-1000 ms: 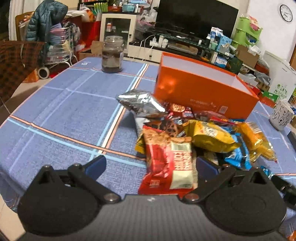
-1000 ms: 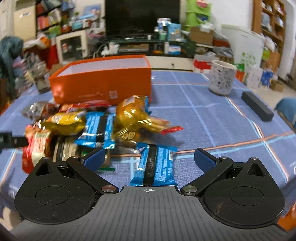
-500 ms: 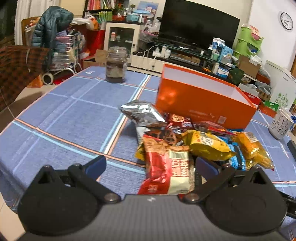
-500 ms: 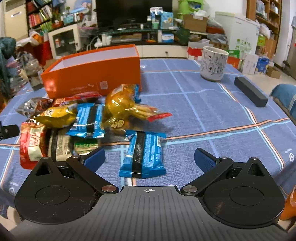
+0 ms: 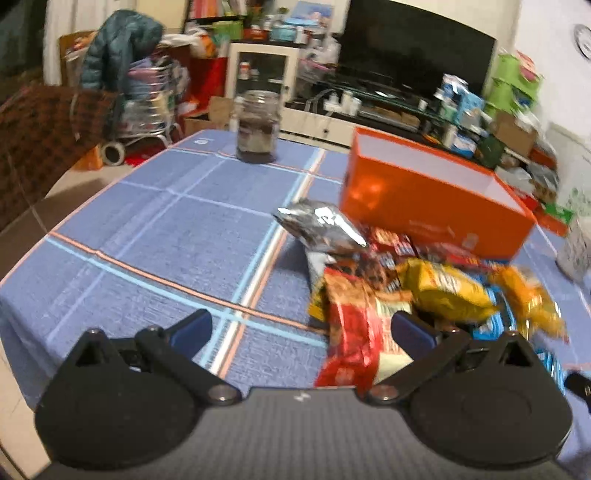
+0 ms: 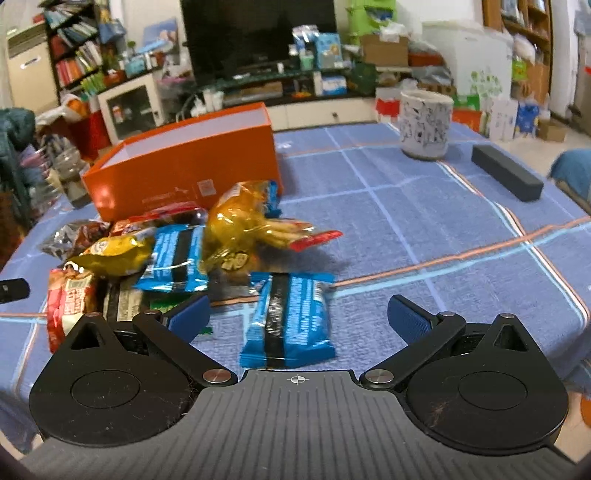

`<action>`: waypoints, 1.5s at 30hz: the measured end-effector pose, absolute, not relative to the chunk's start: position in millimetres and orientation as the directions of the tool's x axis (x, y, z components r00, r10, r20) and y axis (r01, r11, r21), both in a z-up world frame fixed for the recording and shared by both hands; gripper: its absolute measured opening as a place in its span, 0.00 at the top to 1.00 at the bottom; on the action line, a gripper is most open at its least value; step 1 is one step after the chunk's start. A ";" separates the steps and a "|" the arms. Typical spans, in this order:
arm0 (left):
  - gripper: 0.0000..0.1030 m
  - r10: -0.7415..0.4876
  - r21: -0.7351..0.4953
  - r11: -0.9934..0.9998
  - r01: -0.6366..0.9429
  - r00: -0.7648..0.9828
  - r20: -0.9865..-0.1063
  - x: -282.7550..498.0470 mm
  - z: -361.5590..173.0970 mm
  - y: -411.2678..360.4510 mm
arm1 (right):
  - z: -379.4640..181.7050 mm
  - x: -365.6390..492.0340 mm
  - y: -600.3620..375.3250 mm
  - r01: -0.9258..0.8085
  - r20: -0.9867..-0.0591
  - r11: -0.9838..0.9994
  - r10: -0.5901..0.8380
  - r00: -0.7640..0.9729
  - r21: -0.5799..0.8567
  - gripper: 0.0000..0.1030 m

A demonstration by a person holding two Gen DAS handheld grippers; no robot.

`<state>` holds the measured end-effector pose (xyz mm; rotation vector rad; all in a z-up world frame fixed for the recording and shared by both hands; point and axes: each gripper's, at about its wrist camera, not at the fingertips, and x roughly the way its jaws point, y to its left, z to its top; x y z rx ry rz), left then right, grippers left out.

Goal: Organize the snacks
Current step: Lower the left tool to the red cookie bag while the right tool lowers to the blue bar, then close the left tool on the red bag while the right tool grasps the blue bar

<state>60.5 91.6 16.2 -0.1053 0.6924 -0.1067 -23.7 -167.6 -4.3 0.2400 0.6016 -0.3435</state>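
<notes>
Right tool (image 6: 297, 317) released, straddling the blue packet (image 6: 290, 317); lower squarely and pinch across its short width.

tablecloth (image 6: 424, 206): woven cloth, matt | silver pkt (image 5: 321, 225): glossy foil, prob. | box (image 6: 192, 173): smooth card

A glass jar (image 5: 257, 127) with something dark inside stands at the far end of the counter (image 5: 155, 229), which wears a blue checked cloth. Over on the other side sits a white patterned mug (image 6: 426, 125), and near it a long dark block (image 6: 506, 177) lies flat. Beyond the counter stands a big black television (image 6: 256, 33), with a teal jacket (image 5: 118, 51) heaped over a cart.
</notes>
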 end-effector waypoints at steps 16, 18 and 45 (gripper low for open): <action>0.01 -0.196 -0.129 0.981 0.147 0.733 -0.652 57.3 -7.0 61.7 | -42.6 14.4 -178.3 0.407 -0.652 0.906 -0.242 0.718 0.113 0.31; 0.01 -0.197 -0.124 0.980 0.154 0.728 -0.657 57.7 -8.3 59.8 | -46.6 18.5 -176.9 0.402 -0.663 0.911 -0.243 0.708 0.096 0.31; 0.31 -0.268 -0.238 0.961 0.140 0.678 -0.684 95.9 -29.7 49.2 | -46.3 19.4 -163.7 0.352 -0.662 0.936 -0.249 0.707 0.024 0.50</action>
